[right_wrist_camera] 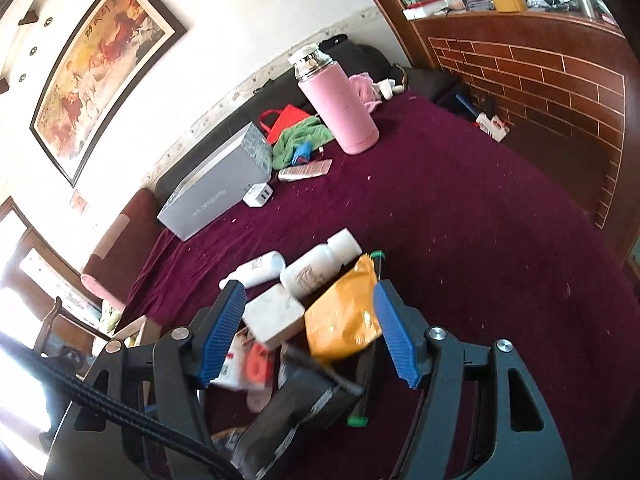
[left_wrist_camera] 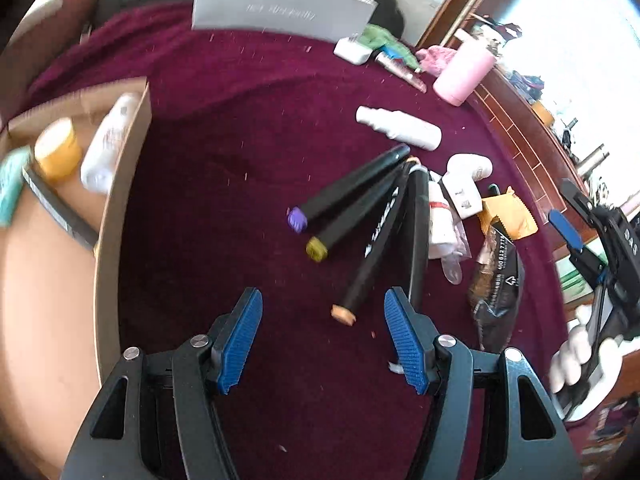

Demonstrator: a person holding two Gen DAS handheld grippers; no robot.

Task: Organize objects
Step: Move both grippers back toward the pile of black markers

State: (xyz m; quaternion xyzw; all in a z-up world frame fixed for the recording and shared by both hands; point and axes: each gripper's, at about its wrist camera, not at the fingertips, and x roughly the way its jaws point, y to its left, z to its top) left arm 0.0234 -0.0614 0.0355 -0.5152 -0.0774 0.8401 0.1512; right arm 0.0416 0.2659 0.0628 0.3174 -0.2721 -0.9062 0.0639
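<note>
Markers lie fanned on the maroon cloth (left_wrist_camera: pixel 224 184) in the left wrist view: four black-barrelled ones, the purple-capped marker (left_wrist_camera: pixel 348 188) uppermost, the yellow-capped marker (left_wrist_camera: pixel 356 216) just below it, the orange-capped marker (left_wrist_camera: pixel 376 248) reaching nearest the camera, and a fourth black marker (left_wrist_camera: pixel 417 236) at the right of the fan. The left gripper (left_wrist_camera: pixel 323 340) hovers above the cloth with its blue pads standing apart and nothing between them; the orange cap sits just ahead of the gap. A cardboard box (left_wrist_camera: pixel 124 200) at the left holds a yellow-lidded jar (left_wrist_camera: pixel 58 150) and a white bottle (left_wrist_camera: pixel 108 144). Beyond the markers lie a white spray bottle (left_wrist_camera: pixel 400 128), a dark snack packet (left_wrist_camera: pixel 498 280), an orange packet (left_wrist_camera: pixel 508 216), a pink thermos (left_wrist_camera: pixel 464 76) and a grey box (left_wrist_camera: pixel 280 8). The right gripper (left_wrist_camera: pixel 576 236) shows at the right edge, held by a white-gloved hand (left_wrist_camera: pixel 580 356).

Seen from the right wrist, the right gripper (right_wrist_camera: pixel 310 328) has its blue pads wide apart, gripping nothing. Between and below them sit the orange packet (right_wrist_camera: pixel 344 312), a white charger block (right_wrist_camera: pixel 272 316) and the dark snack packet (right_wrist_camera: pixel 292 412); I cannot tell whether any pad touches them. A green-capped marker (right_wrist_camera: pixel 356 420) pokes out beside the packet. Two white bottles (right_wrist_camera: pixel 312 264) lie just beyond, the pink thermos (right_wrist_camera: pixel 340 100) stands upright farther off, and the grey box (right_wrist_camera: pixel 216 192) rests near the wall.
</note>
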